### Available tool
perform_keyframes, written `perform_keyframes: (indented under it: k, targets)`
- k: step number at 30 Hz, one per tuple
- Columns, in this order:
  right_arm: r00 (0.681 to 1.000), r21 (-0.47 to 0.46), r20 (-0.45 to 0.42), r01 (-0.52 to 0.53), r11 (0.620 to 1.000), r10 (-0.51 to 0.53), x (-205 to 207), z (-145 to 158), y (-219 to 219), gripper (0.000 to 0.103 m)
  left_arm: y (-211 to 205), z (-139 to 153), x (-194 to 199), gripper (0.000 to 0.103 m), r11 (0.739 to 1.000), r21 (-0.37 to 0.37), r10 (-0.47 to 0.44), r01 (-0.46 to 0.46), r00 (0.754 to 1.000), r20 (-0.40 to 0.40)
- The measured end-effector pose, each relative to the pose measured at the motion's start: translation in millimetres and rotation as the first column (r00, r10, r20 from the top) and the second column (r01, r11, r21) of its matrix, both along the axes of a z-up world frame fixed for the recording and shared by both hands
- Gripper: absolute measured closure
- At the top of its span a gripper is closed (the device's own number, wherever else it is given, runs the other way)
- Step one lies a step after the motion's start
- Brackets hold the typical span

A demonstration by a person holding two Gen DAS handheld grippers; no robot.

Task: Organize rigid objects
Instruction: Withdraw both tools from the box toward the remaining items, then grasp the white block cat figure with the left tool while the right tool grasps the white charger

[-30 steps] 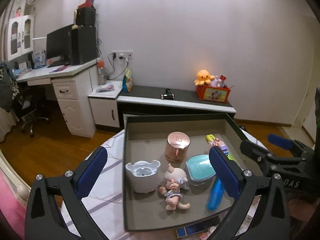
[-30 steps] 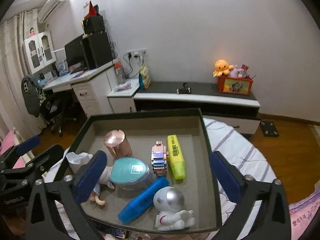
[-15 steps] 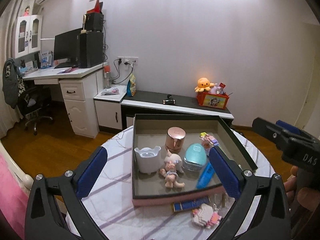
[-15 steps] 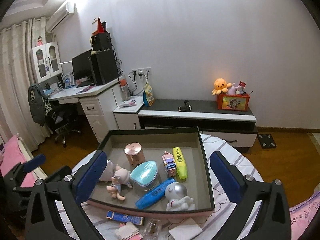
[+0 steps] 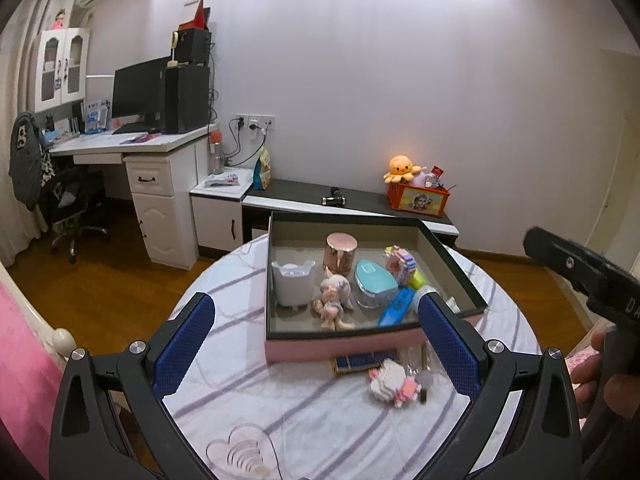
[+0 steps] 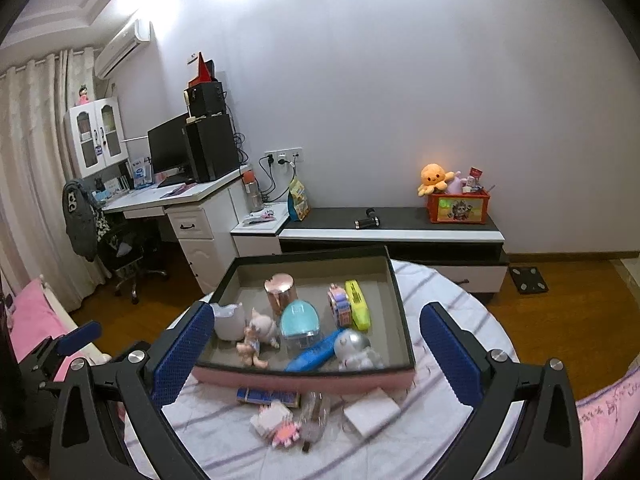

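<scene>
We judge the sorting mostly done: our left gripper (image 5: 316, 328) and right gripper (image 6: 316, 344) both hang above the round striped surface (image 5: 248, 408) with fingers spread apart, gripping nothing. The pink-sided box (image 6: 304, 378) holds, from left to right, a white cup (image 6: 229, 322), a small doll (image 6: 256, 340), a rose-gold canister (image 6: 282, 292), a teal case (image 6: 299, 322), a blue marker (image 6: 316, 354), a pastel block figure (image 6: 339, 306), a yellow highlighter (image 6: 357, 309) and a silver astronaut (image 6: 357, 354). Still outside, just in front of the box, lie a blue card deck (image 6: 267, 397), a pink-and-white block toy (image 6: 276, 424), something clear and blurred, and a white pad (image 6: 371, 411).
</scene>
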State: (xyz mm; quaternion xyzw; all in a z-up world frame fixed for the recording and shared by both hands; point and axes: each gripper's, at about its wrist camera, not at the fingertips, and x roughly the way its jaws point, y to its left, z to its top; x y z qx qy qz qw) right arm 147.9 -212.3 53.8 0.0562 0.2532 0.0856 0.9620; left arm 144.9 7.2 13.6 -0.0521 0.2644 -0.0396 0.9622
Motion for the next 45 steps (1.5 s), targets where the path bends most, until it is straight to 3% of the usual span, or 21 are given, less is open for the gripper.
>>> perform_keyframes:
  k: [9,23,33,45]
  targets:
    - [0.996,0.005,-0.080,0.039,0.999,-0.038,-51.0,-32.9,-23.7,0.000,1.2,-13.1,-39.3,0.000,1.000,-0.016,0.001,-0.002,0.999,-0.042]
    - [0.989,0.003,-0.135,0.056,0.998,-0.055,-68.3,-56.4,-35.6,0.000,-10.0,-30.0,-58.4,0.000,1.000,-0.013,-0.025,0.024,0.995,-0.097]
    - [0.968,-0.019,-0.245,0.056,0.998,-0.059,-41.0,-91.4,-43.3,0.000,-32.6,-73.1,-23.4,0.000,0.996,-0.063,-0.075,0.062,0.969,-0.236]
    - [0.934,-0.044,-0.354,0.045,0.998,-0.058,7.4,-134.6,-57.9,0.000,-71.5,-128.6,43.0,0.000,0.998,-0.026,-0.057,0.051,0.930,-0.363]
